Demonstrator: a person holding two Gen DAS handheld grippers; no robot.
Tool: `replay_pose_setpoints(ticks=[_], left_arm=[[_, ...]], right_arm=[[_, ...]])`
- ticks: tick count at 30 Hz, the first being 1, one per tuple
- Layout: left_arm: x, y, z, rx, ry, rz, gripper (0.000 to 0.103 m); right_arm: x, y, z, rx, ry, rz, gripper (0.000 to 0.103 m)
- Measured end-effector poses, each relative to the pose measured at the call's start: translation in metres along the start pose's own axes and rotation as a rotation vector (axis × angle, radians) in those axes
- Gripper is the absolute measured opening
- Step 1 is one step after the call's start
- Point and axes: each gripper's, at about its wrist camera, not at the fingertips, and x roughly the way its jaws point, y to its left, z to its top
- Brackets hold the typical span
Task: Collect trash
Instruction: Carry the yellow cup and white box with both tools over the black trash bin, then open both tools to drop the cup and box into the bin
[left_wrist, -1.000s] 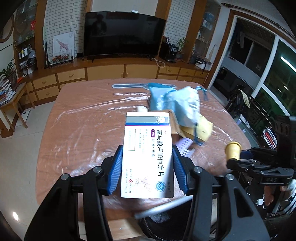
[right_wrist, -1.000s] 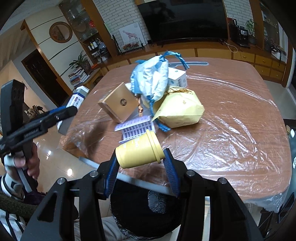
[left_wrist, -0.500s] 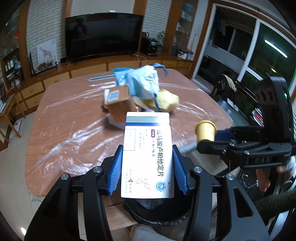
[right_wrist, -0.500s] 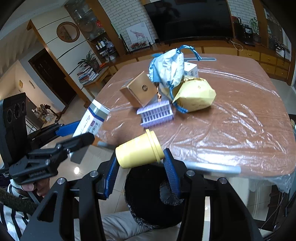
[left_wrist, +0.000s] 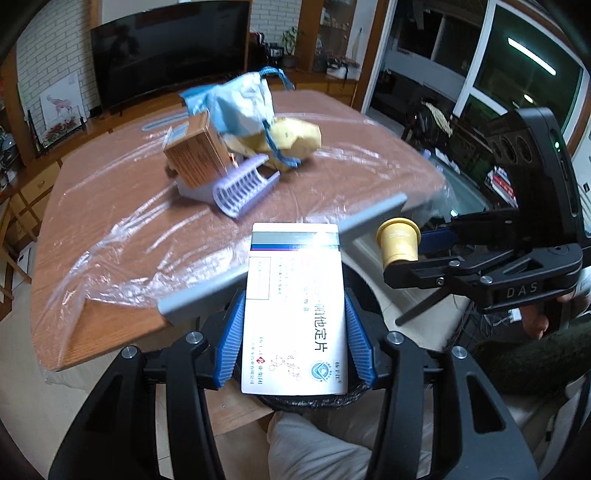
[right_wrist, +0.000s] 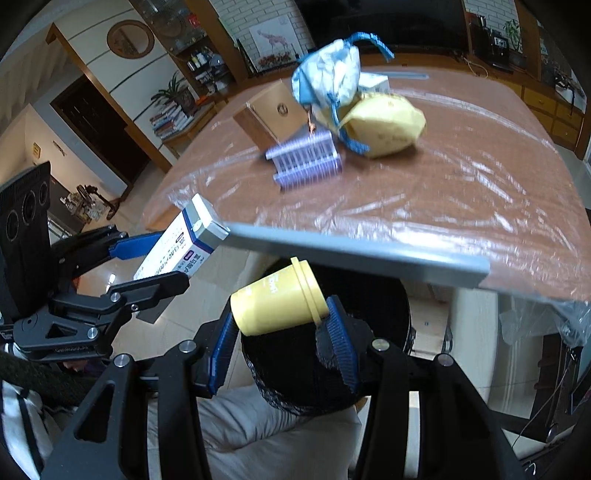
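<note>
Above the black mesh bin (right_wrist: 332, 369) both grippers are clamped — the left gripper (left_wrist: 293, 343) on a white medicine box (left_wrist: 295, 314), the right gripper (right_wrist: 280, 339) on a yellow cup (right_wrist: 277, 306).

A grey bar (right_wrist: 354, 249) crosses above the black bin (right_wrist: 369, 350) below me; the table (right_wrist: 461, 177) edge crowds beyond it.
</note>
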Motion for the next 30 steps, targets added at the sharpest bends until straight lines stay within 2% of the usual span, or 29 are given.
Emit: replay_pose_setpoints(ticks=[13, 30], left_arm=[[0.040, 0.001, -0.028, 0.036, 0.130, 0.007, 0.052], [0.078, 0.005, -0.052, 0.092, 0.237, 0.037, 0.052]], right_arm=[[0.030, -0.013, -0.022, 0.019, 0.095, -0.029, 0.047], [0.063, -0.022, -0.030, -0.002, 0.171, -0.086, 0.047]])
